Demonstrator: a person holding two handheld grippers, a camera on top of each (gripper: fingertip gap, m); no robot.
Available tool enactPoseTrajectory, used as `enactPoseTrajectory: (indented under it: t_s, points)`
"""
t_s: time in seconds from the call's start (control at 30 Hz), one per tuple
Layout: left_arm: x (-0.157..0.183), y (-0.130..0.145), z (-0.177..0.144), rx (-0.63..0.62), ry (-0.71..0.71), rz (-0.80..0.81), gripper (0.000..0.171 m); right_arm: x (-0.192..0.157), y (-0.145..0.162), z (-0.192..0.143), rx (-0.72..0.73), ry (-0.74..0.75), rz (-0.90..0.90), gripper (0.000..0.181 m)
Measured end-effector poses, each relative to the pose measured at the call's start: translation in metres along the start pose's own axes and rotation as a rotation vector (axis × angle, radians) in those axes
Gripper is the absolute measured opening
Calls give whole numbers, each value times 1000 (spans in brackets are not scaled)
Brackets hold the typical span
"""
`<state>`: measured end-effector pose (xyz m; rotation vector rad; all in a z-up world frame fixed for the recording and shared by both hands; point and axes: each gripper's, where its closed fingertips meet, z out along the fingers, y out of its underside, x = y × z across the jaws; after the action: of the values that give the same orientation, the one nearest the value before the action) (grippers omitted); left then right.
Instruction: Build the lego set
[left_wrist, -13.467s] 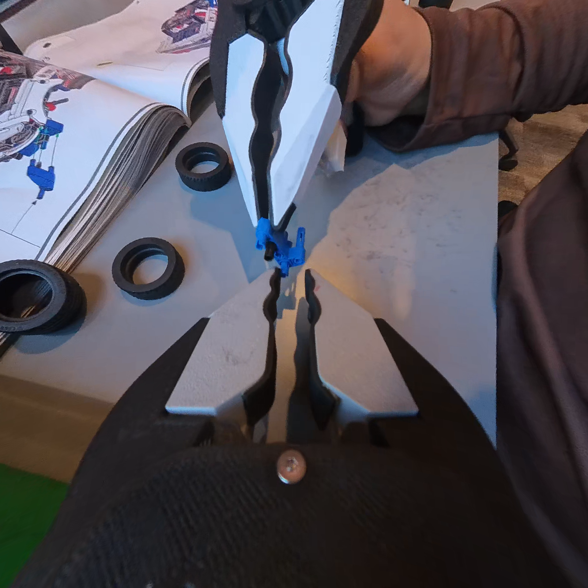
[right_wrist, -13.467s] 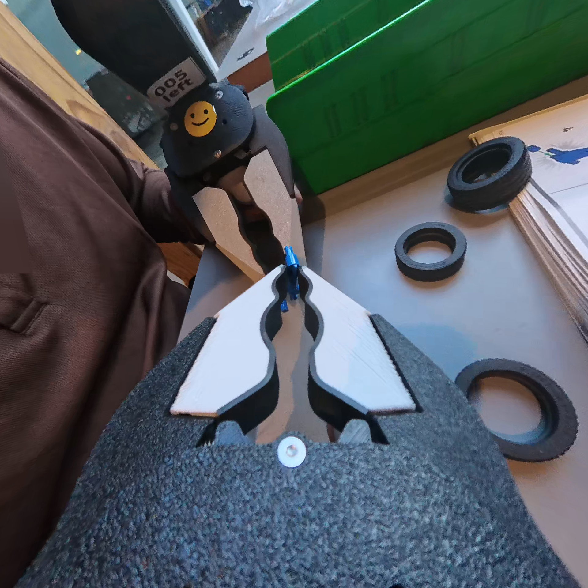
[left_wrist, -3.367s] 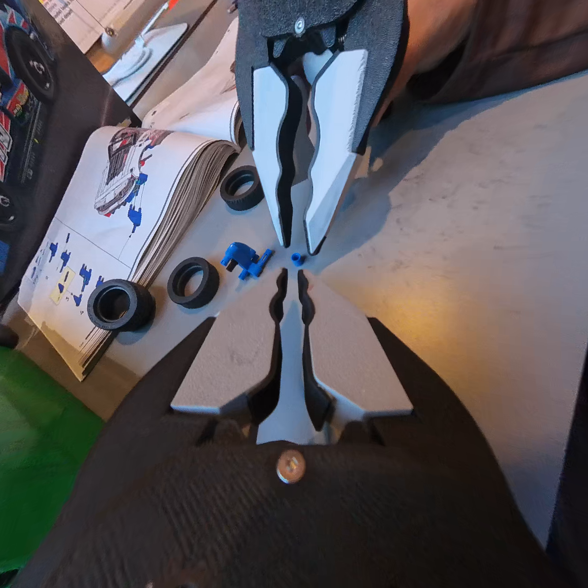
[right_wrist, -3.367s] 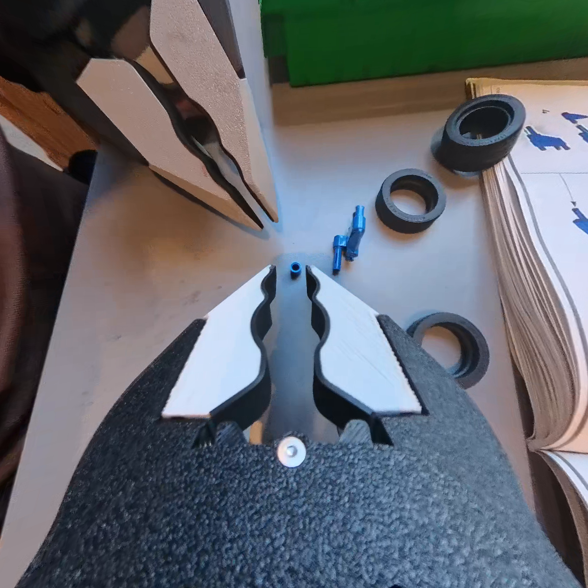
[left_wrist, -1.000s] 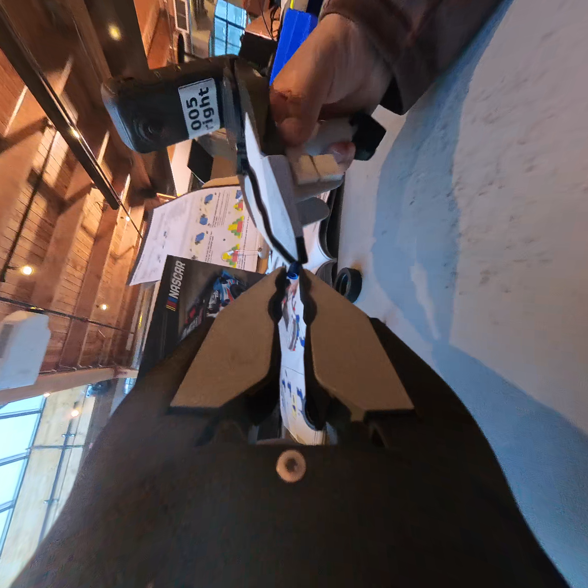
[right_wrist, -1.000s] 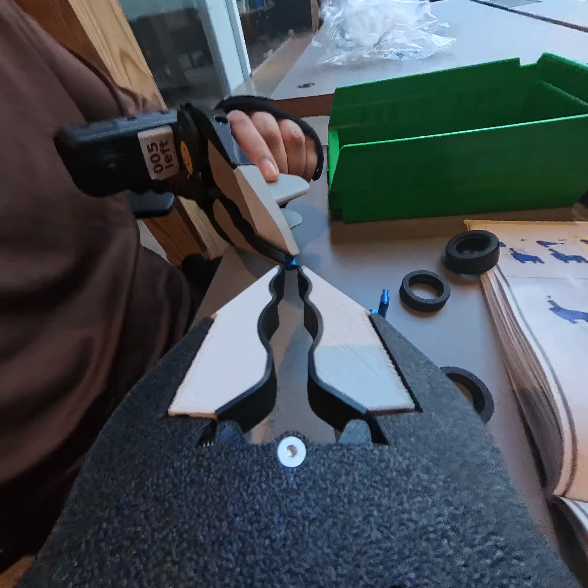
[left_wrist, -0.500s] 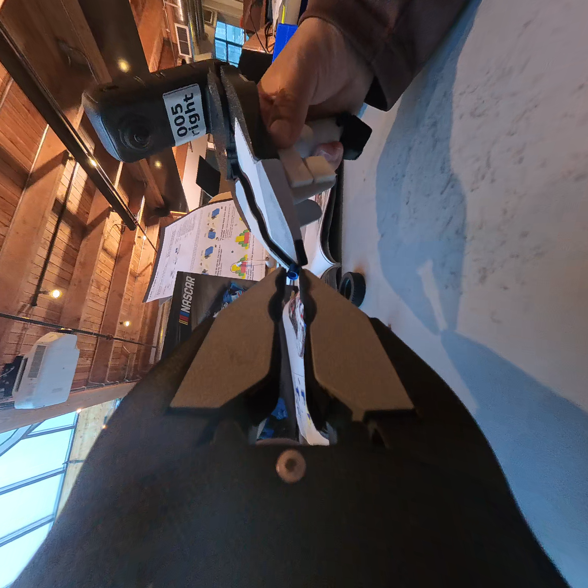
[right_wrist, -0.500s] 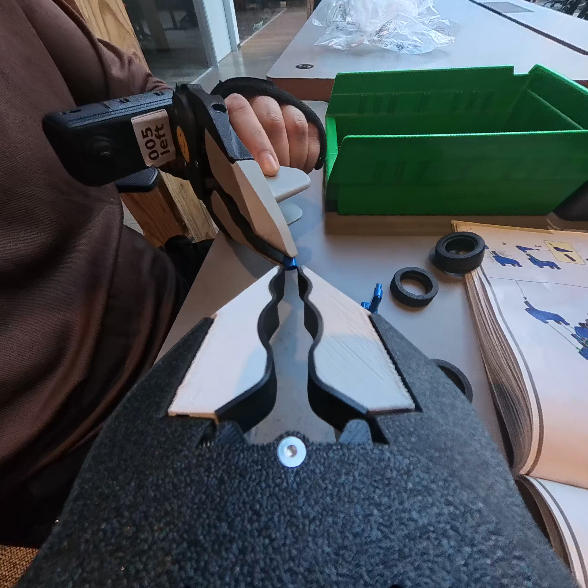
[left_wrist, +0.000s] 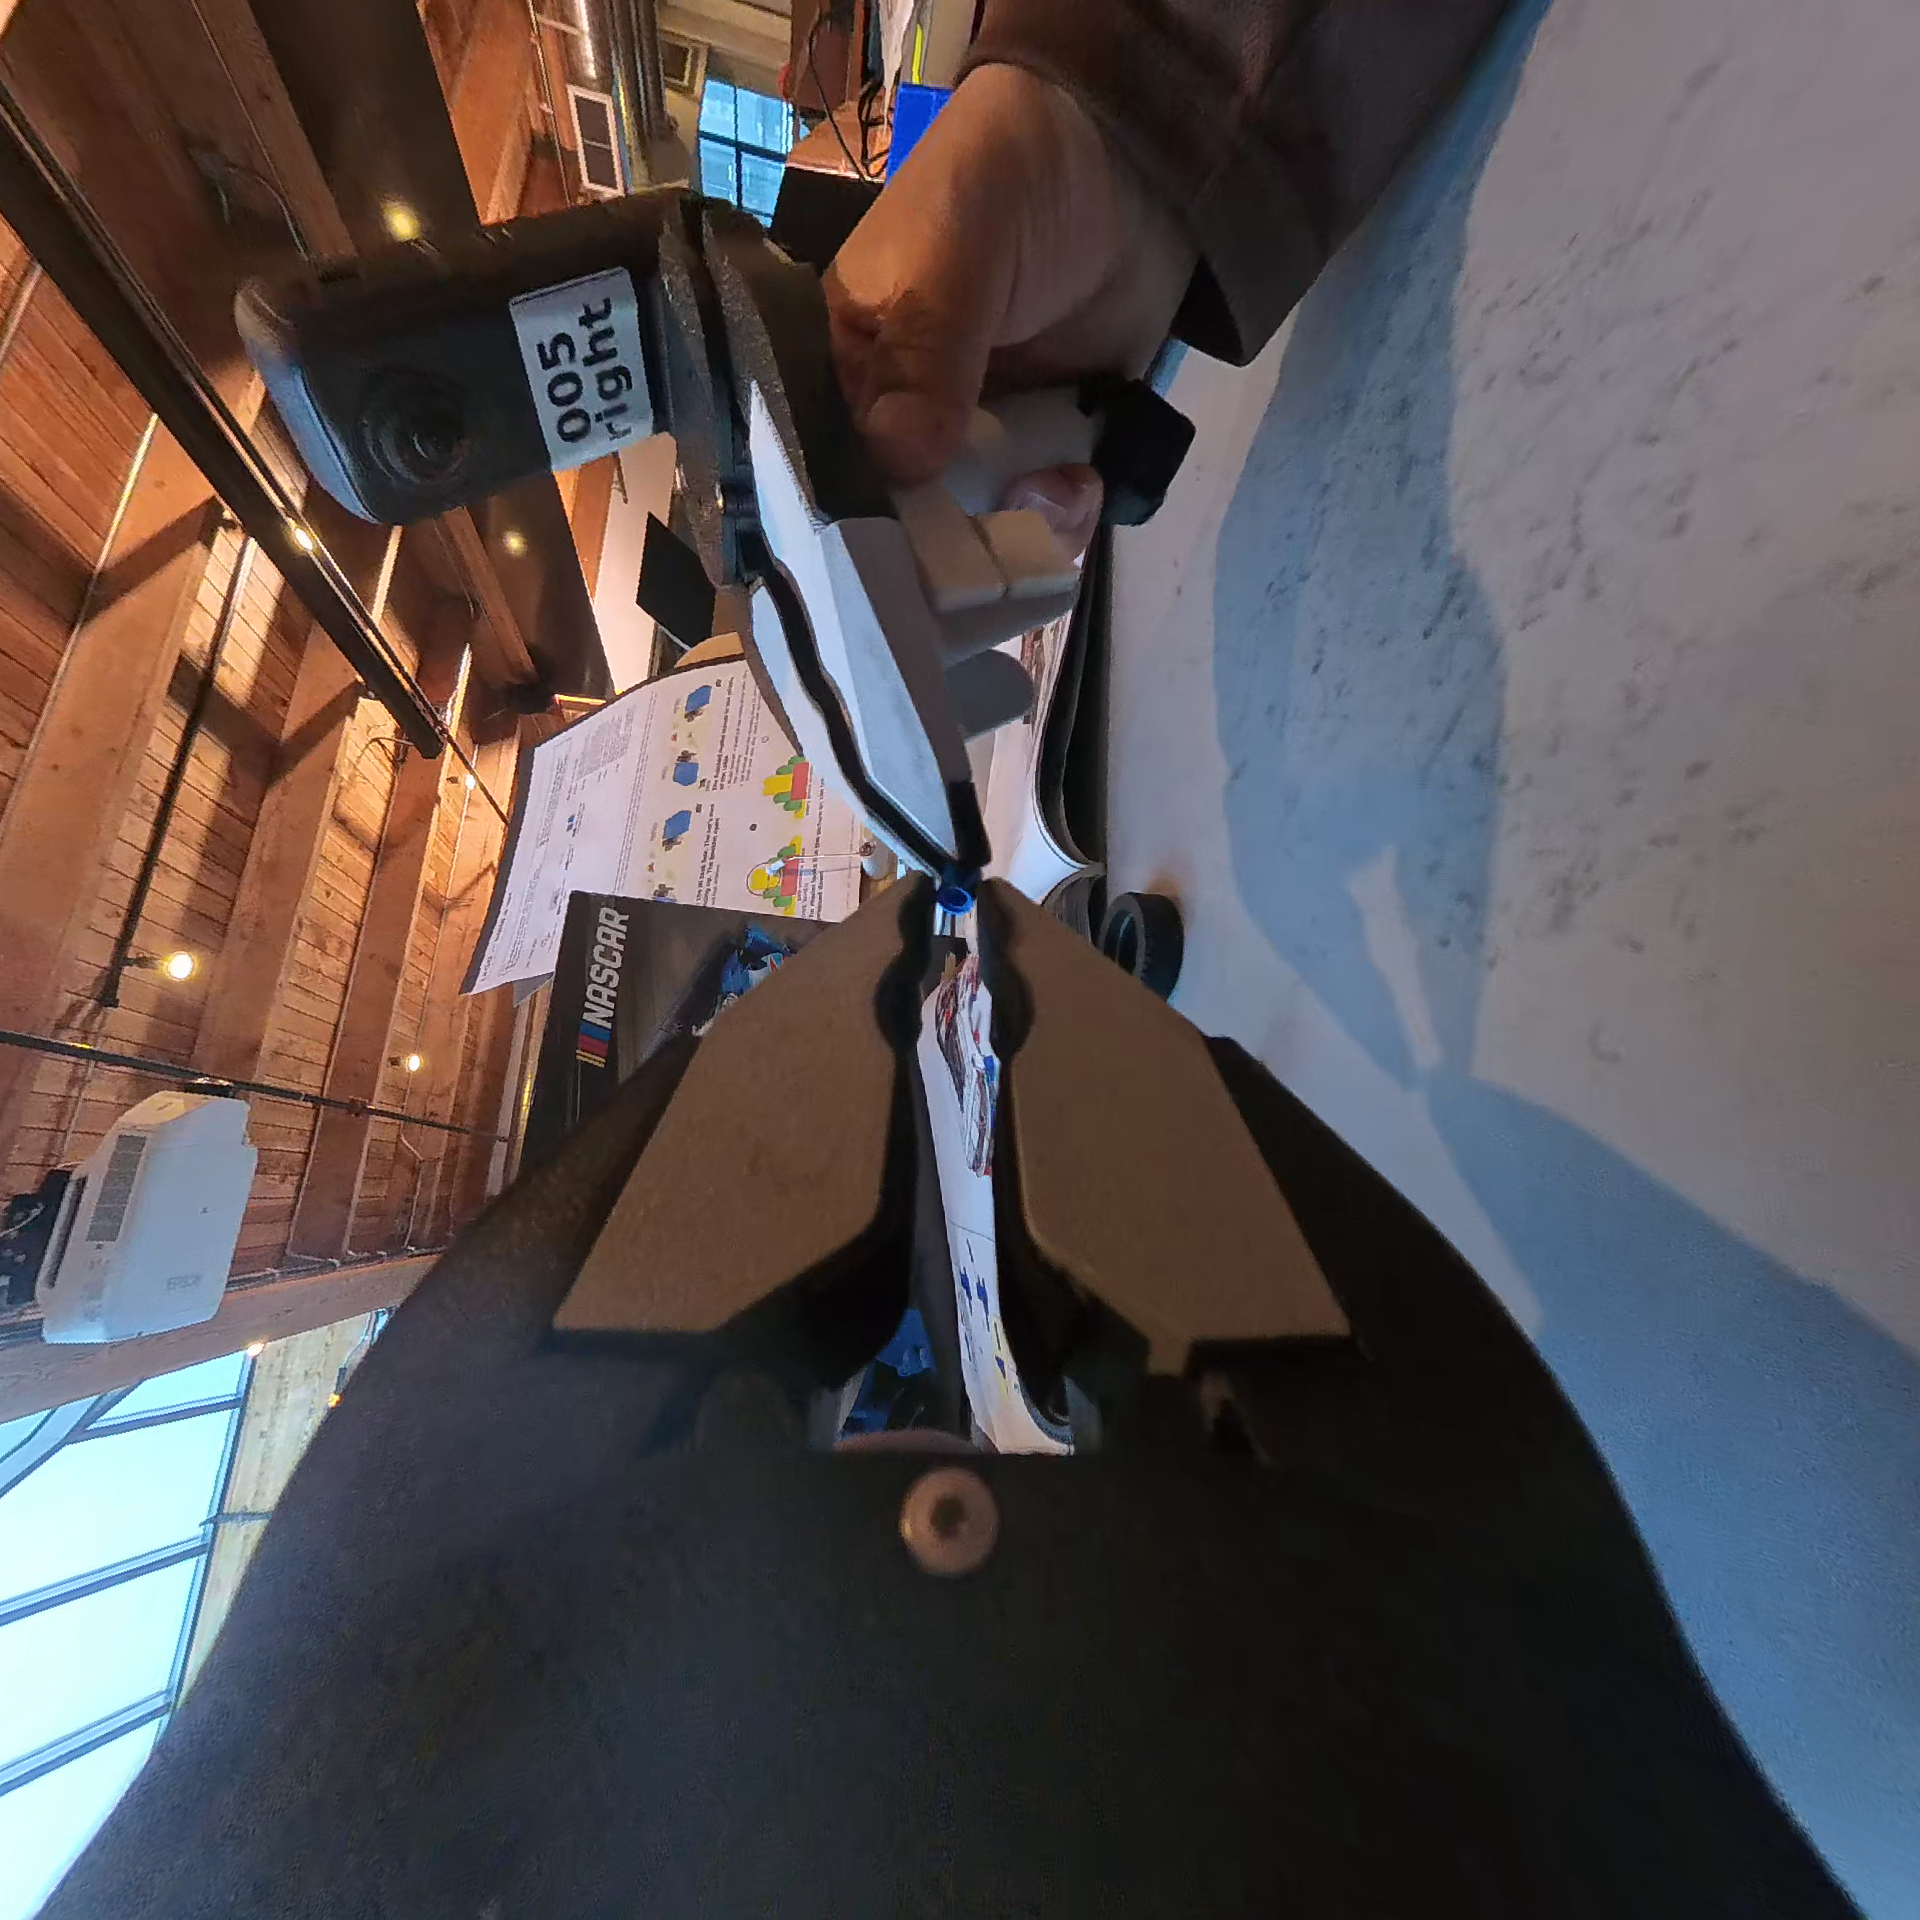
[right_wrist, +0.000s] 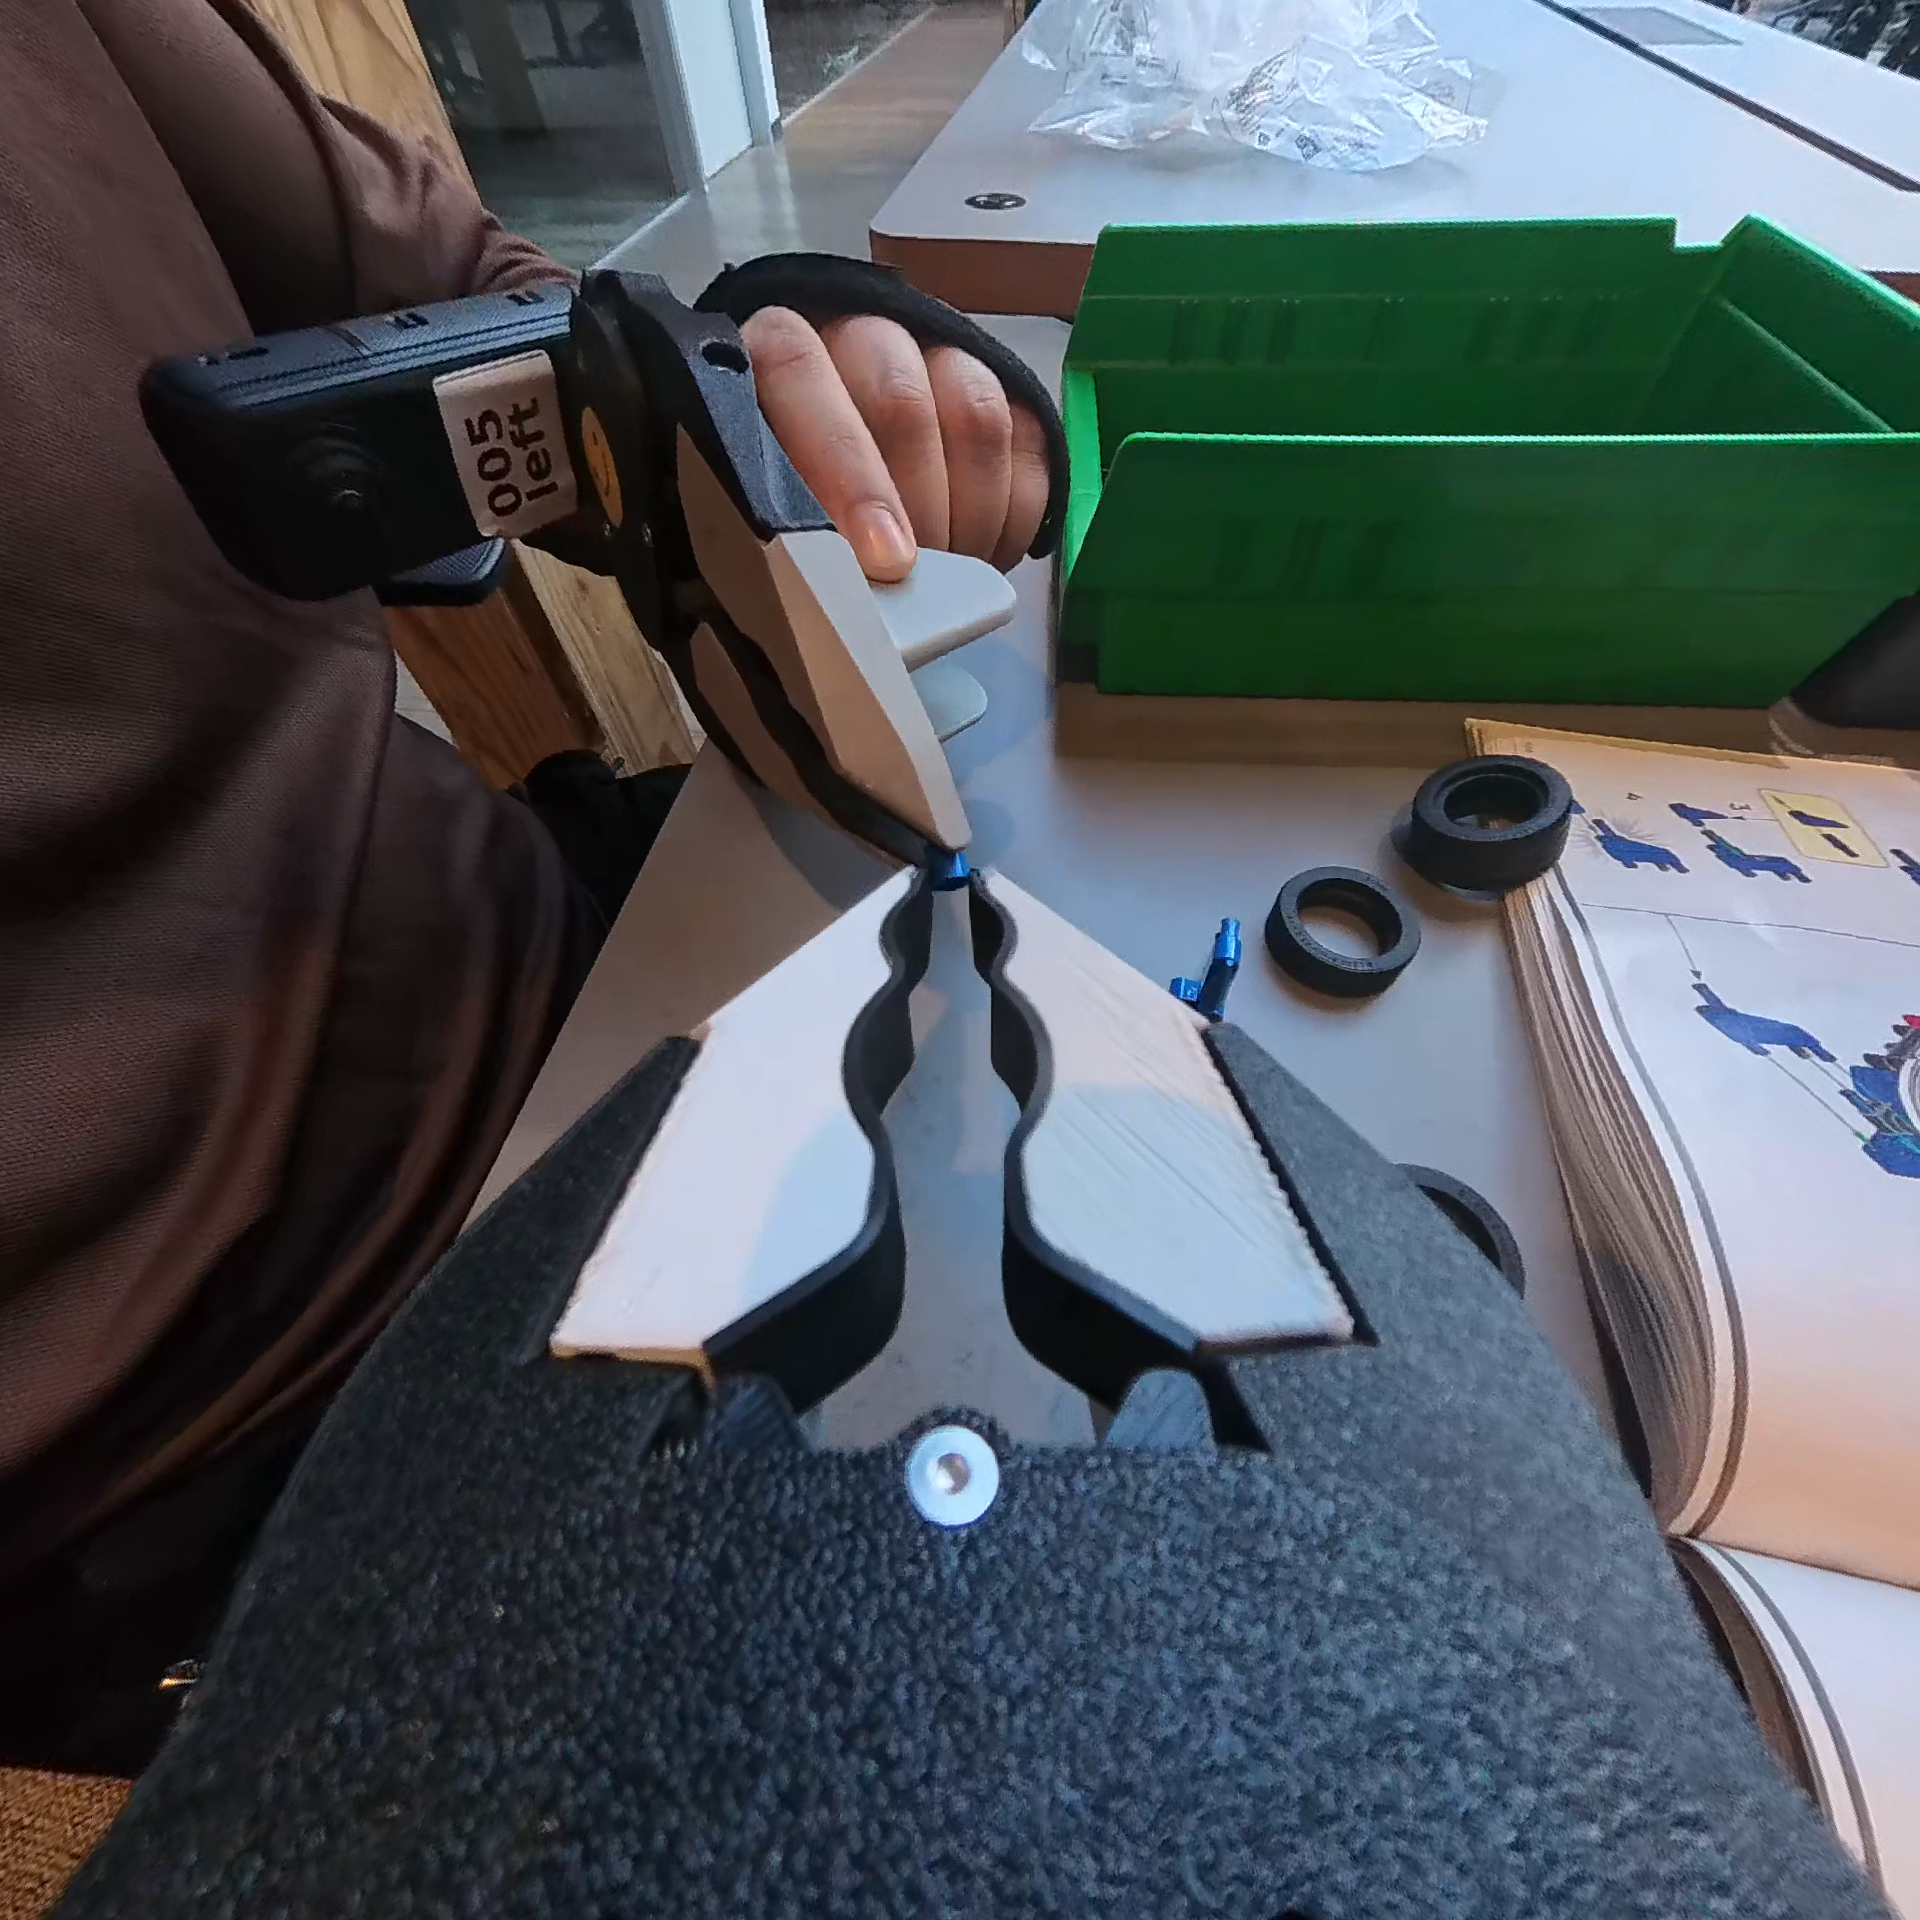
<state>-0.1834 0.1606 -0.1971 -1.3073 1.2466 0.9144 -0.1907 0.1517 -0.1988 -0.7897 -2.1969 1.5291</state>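
**Between two sets of tips, one small blue piece**

Left wrist view: at the tips of the left gripper (left_wrist: 952, 902) sits a small blue bush (left_wrist: 951, 898), pinched there, with the right gripper (left_wrist: 954, 847) meeting it from above, its fingers together.

Right wrist view: the right gripper's tips clamp the bush too. Beyond its right finger, a blue connector assembly (right_wrist: 1214, 964) lies on the table (right_wrist: 1122, 831) near a black tyre (right_wrist: 1342, 931).

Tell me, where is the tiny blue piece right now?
The tiny blue piece is up off the table, pinched between the tips of the left gripper and right gripper, left of the black tyres.
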Motion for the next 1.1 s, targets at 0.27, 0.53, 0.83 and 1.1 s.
enactPoseTrajectory:
  t_s: [0.27,0.53,0.83,1.1]
  points:
    - [5,0,-1,10,22,12,5,-2,3,3,-19,-5,-7,7]
    - [9,2,-1,11,51,-25,5,-2,7,5,-41,9,-32,7]
    - [31,65,3,-363,541,-566,29,46,56,7,-255,217,135,7]
    - [26,82,20,-457,821,-480,24,51,83,21,-369,234,217,7]
